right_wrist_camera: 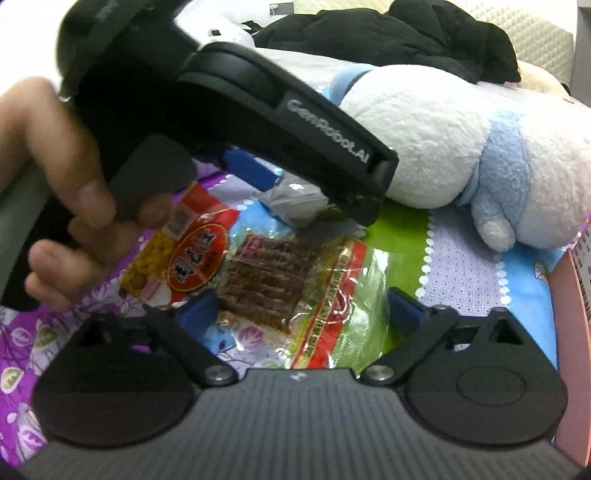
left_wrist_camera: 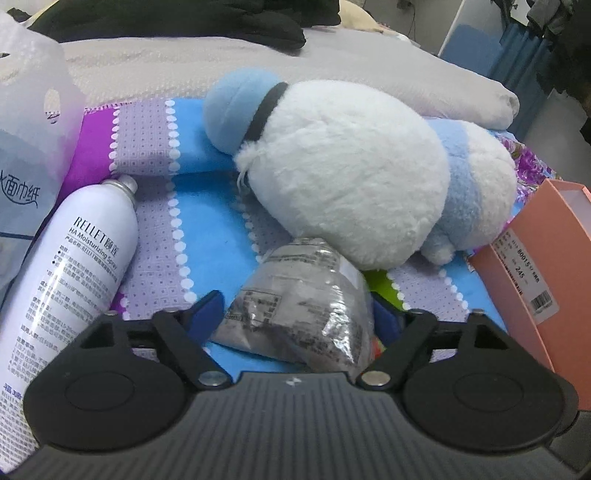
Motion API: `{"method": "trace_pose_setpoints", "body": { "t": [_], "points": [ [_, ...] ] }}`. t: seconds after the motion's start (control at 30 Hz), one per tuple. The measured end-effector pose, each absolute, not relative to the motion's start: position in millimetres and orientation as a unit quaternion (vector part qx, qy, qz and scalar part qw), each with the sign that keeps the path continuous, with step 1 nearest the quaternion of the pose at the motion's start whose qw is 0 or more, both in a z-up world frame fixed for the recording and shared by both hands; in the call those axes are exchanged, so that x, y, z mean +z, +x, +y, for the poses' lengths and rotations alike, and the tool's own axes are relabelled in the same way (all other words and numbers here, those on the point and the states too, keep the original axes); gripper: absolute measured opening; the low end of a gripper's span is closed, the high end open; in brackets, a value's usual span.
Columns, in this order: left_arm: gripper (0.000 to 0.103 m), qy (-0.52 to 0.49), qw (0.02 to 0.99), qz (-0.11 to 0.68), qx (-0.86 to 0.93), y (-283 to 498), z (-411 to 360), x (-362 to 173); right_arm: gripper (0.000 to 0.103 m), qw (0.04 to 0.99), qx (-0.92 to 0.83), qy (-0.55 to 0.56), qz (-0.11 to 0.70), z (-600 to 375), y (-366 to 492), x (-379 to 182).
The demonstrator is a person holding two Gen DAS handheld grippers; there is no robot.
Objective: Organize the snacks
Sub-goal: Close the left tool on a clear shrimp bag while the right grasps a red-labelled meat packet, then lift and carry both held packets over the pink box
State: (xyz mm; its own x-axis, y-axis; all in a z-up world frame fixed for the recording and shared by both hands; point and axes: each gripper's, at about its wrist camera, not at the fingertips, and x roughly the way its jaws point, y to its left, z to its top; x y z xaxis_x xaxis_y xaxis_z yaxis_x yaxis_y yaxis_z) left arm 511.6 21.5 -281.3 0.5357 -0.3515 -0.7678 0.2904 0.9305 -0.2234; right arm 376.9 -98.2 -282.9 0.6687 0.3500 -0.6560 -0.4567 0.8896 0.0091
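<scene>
A crinkled silver snack packet (left_wrist_camera: 299, 306) lies on the striped bedspread (left_wrist_camera: 207, 229), right against the plush toy. My left gripper (left_wrist_camera: 295, 315) straddles it, jaws open: the left blue pad (left_wrist_camera: 208, 310) stands a sliver off the packet's edge and the right pad (left_wrist_camera: 384, 321) sits at its other side. In the right wrist view the same packet (right_wrist_camera: 295, 199) peeks out under the left gripper (right_wrist_camera: 299, 192), held by a hand (right_wrist_camera: 74, 177). A clear red-and-green packet of dried meat strips (right_wrist_camera: 277, 284) lies flat, and my right gripper (right_wrist_camera: 302, 310) is open over its near end.
A white and blue plush toy (left_wrist_camera: 351, 166) (right_wrist_camera: 461, 140) lies just beyond both packets. A white spray can (left_wrist_camera: 85, 266) and a bagged tissue pack (left_wrist_camera: 26, 147) are at the left. An orange open box (left_wrist_camera: 546, 288) (right_wrist_camera: 576, 332) stands at the right. Grey blanket (left_wrist_camera: 332, 74) and black clothing (left_wrist_camera: 184, 18) lie behind.
</scene>
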Motion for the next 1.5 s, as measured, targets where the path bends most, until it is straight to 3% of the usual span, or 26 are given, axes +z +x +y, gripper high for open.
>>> {"method": "trace_pose_setpoints", "body": {
  "t": [0.03,0.1,0.2,0.4,0.93,1.5],
  "points": [
    [0.077,-0.029,0.877,0.445,-0.179,510.9,19.9,-280.6,0.084,0.910,0.222,-0.080,0.340,-97.3,374.8,-281.5],
    [0.070,-0.027,0.877,0.446,-0.176,508.7,18.9,-278.9,0.065,0.912,0.218,-0.085,0.337,-95.1,367.5,-279.7],
    [0.064,-0.034,0.876,0.447,-0.179,503.8,20.3,-277.3,0.045,0.913,0.215,-0.084,0.336,-94.8,359.9,-275.5],
    [0.062,-0.042,0.877,0.447,-0.170,482.0,24.7,-265.7,0.029,0.904,0.226,-0.088,0.352,-96.6,340.9,-264.2],
    [0.061,-0.092,0.877,0.455,-0.121,345.5,54.4,-226.4,0.022,0.892,0.204,-0.082,0.395,-130.3,259.1,-238.6],
    [0.061,-0.143,0.869,0.466,-0.087,201.8,50.9,-222.3,0.022,0.906,0.135,-0.025,0.400,-162.8,158.8,-218.7]
  ]
}}
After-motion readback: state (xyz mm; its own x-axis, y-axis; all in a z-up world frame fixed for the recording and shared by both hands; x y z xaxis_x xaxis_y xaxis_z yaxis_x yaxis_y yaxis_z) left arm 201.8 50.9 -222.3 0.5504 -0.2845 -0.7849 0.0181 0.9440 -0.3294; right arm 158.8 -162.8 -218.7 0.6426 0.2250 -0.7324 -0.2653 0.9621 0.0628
